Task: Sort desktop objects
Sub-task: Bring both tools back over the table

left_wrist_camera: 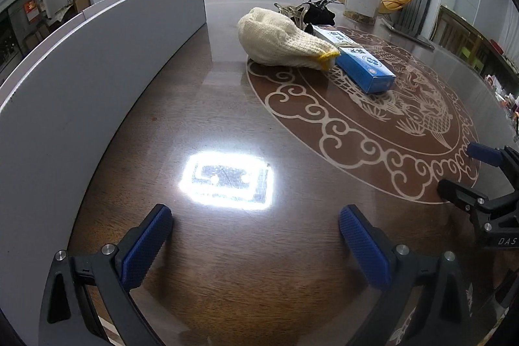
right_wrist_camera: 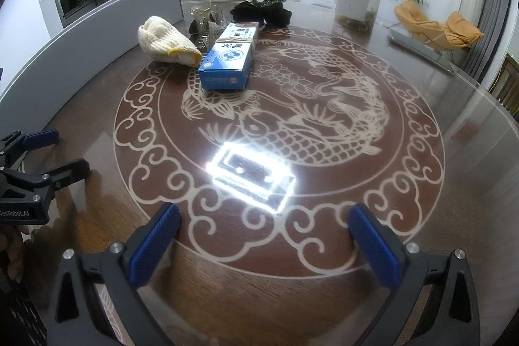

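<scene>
Grippers left [left_wrist_camera: 255,231] and right [right_wrist_camera: 264,231] gape empty; cream knit glove [left_wrist_camera: 279,38] touches blue box [left_wrist_camera: 363,64].

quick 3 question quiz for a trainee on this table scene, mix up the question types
1. True or false: the left gripper holds the blue box.
2. Which thing touches the blue box? A) cream knit glove B) clear container C) grey panel
3. Fill in: both grippers hang over the table with jaws ____.

Key
1. False: its jaws are wide apart with only bare table between them.
2. A: the glove's yellow cuff rests against the box's side.
3. Open: the right gripper is empty too.
</scene>
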`<state>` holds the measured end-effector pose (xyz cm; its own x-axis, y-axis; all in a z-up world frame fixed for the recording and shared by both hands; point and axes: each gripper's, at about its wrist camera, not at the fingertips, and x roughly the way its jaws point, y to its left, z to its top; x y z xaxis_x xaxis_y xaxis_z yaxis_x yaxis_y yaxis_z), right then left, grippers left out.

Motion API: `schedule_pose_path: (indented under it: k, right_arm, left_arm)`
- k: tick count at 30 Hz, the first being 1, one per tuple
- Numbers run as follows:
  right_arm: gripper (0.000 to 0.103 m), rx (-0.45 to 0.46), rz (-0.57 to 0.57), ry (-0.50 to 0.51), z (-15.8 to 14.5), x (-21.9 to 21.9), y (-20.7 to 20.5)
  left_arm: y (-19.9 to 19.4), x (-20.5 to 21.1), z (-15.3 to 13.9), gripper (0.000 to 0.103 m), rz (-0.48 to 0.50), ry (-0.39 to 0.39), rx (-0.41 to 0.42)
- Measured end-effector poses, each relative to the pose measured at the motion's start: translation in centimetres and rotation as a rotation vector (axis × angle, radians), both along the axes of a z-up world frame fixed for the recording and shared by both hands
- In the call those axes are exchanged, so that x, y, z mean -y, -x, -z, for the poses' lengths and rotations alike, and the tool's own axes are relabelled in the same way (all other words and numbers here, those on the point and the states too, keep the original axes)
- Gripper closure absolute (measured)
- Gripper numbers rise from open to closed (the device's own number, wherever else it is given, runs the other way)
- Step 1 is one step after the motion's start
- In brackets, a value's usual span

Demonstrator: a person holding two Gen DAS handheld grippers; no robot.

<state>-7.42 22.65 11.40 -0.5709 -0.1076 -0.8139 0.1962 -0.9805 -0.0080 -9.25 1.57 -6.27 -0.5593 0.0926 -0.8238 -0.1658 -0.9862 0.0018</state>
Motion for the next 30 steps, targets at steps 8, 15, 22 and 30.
schedule_pose_path:
  k: [8,15,22,30]
  right_arm:
    - [0.000,0.000,0.000,0.000,-0.1,0.0,-0.1]
    - [0.000,0.000,0.000,-0.002,-0.1,0.1,-0.1]
    - [0.000,0.001,-0.001,-0.002,0.0,0.1,0.1]
    - [0.000,0.000,0.052,-0.006,-0.4,0.6,2.3]
  left_arm:
    - [0.0,0.0,0.0,0.000,0.000,0.000,0.000]
    - [1.7,-0.3,-0.3,0.000,0.050,0.002,0.001]
    - [7.2,0.3,0.3,0.000,0.150,-0.011,-0.019]
    - [7.2,0.4,0.3,0.000,0.155,-0.006,-0.018]
